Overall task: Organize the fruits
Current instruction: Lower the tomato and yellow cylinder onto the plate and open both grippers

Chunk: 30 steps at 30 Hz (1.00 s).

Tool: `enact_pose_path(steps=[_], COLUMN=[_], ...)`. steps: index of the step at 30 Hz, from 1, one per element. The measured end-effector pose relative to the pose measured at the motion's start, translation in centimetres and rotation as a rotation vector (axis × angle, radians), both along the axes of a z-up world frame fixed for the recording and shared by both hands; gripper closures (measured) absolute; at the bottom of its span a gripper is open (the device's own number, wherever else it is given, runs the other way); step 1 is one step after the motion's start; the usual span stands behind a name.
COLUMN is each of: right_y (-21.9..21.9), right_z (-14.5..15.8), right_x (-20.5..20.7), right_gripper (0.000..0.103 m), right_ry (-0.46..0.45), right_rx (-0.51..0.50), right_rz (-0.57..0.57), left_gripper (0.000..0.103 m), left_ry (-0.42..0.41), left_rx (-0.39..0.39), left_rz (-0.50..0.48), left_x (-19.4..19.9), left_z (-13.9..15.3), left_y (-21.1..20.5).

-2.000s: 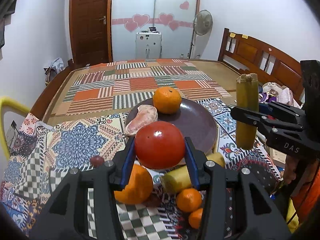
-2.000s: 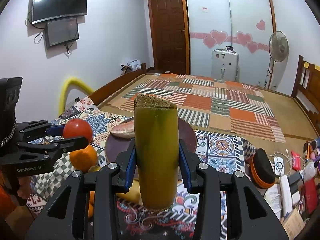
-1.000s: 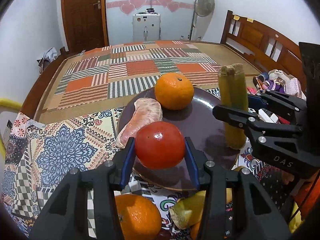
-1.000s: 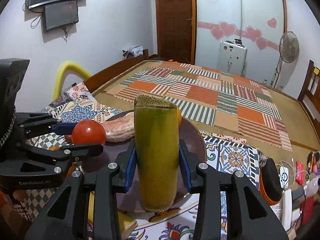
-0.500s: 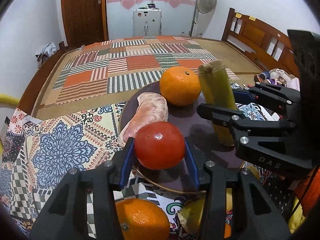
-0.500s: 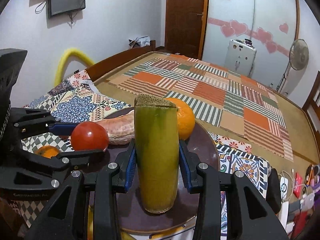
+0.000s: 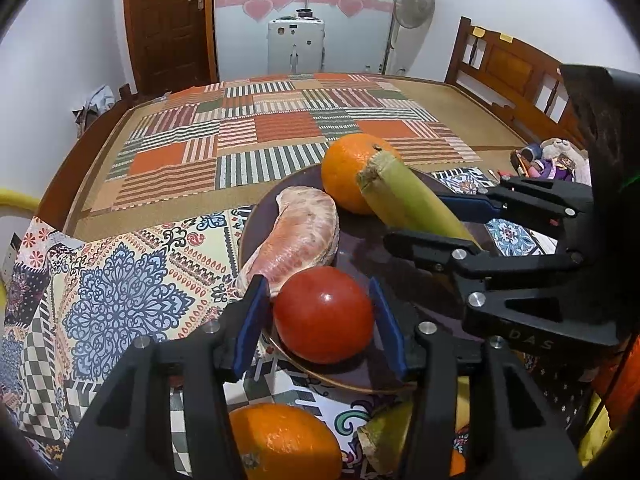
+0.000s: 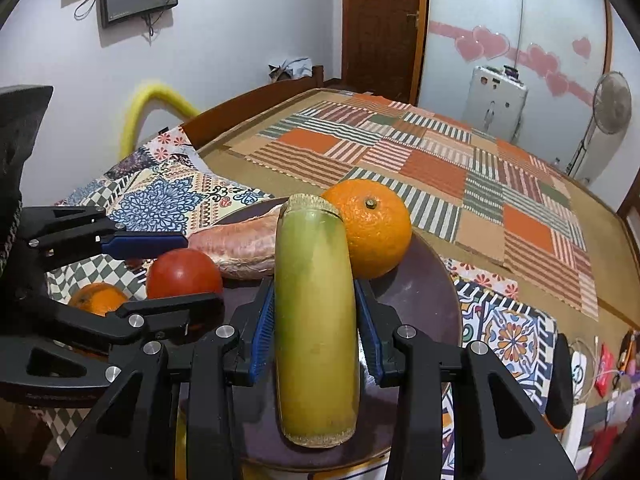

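Observation:
A dark purple plate holds an orange and a peeled pomelo segment. My left gripper has opened; a small gap shows on each side of the red tomato, which rests at the plate's near edge. My right gripper is shut on a yellow-green sugarcane piece, tilted over the plate with its top against the orange.
Another orange and a second sugarcane piece lie on the patterned cloth in front of the plate. A striped patchwork mat covers the bed beyond. Clutter lies at the right.
Both grippers moved over the plate. The tomato came down onto the plate's near edge and my left jaws opened off it. The sugarcane tilted and leaned against the orange.

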State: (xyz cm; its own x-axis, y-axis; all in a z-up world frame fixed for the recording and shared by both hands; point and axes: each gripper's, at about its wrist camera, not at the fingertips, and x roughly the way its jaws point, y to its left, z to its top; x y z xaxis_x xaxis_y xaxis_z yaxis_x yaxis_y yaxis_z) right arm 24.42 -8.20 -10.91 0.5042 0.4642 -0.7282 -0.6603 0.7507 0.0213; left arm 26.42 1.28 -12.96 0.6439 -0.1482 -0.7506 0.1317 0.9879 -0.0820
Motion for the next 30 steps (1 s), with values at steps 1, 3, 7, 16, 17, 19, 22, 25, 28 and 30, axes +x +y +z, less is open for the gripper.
enact_pose_path(steps=[1, 3, 7, 16, 17, 19, 22, 25, 28, 30], right_y=[0.0, 0.0, -0.3, -1.2, -1.3, -1.7, -2.3, -2.8, -3.3, -3.7], right_z=[0.0, -0.1, 0.1, 0.8, 1.0, 1.5, 2.3, 3.1, 3.9, 4.2], right_x=[0.0, 0.0, -0.2, -1.5, -1.6, -2.0, -2.7, -3.4, -4.5, -5.4], right_gripper=[0.067, 0.067, 0.067, 0.063, 0.063, 0.063, 0.063, 0.063, 0.063, 0.063], right_ry=[0.002, 0.005, 0.010, -0.001, -0.001, -0.002, -0.020, -0.027, -0.045, -0.059], right_rx=[0.003, 0.006, 0.017, 0.029, 0.037, 0.050, 0.061, 0.080, 0.089, 0.089], right_rz=[0.000, -0.002, -0.002, -0.014, -0.017, -0.026, -0.045, -0.054, -0.060, -0.060], left_gripper=[0.049, 0.047, 0.046, 0.046, 0.046, 0.046, 0.046, 0.046, 0.045, 0.044], left_ry=[-0.001, -0.002, -0.010, -0.048, -0.054, -0.064, -0.078, -0.098, -0.110, -0.118], left_rx=[-0.004, -0.006, -0.002, 0.005, 0.008, 0.011, 0.014, 0.025, 0.030, 0.035], left_rz=[0.002, 0.003, 0.002, 0.024, 0.027, 0.030, 0.030, 0.032, 0.037, 0.041], left_x=[0.0, -0.1, -0.5, -2.4, -2.7, -3.2, -4.3, -5.6, -6.8, -7.6], left_z=[0.1, 0.0, 0.2, 1.9, 2.1, 2.6, 3.3, 4.1, 4.7, 5.0], left_y=[0.0, 0.3, 0.7, 1.2, 1.2, 1.3, 1.3, 1.2, 0.9, 0.9])
